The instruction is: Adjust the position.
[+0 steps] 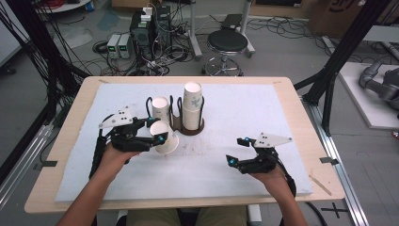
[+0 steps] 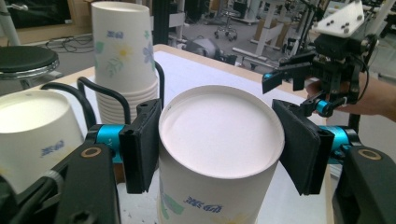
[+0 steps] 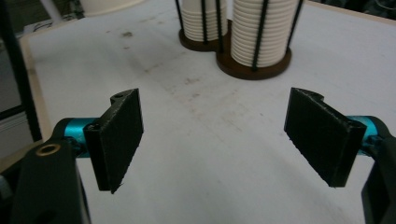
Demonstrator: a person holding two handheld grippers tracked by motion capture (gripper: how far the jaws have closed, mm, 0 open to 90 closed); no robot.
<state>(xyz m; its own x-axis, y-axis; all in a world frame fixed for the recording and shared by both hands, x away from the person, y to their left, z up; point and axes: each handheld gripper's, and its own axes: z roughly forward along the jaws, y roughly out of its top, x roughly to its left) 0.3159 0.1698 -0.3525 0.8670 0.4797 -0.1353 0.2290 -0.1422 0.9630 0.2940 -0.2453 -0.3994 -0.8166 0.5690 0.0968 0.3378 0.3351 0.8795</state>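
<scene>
White paper, printed with small flowers, sits between the jaws of my left hand-held gripper (image 1: 157, 135): one paper cup (image 1: 165, 137), upside down and tilted, its flat bottom turned toward that gripper's camera. Both black pads (image 2: 142, 144) press on its sides, closed in as far as the cup lets them. I hold it low over the white worktop (image 1: 235, 117), just in front of the dark wire cup holder (image 1: 181, 123), where a tall stack of cups (image 1: 192, 106) and a shorter stack (image 1: 160, 110) stand side by side. My right hand-held gripper (image 1: 239, 150) hovers well apart on the right side of the worktop, jaws spread wide with only bare surface between them.
</scene>
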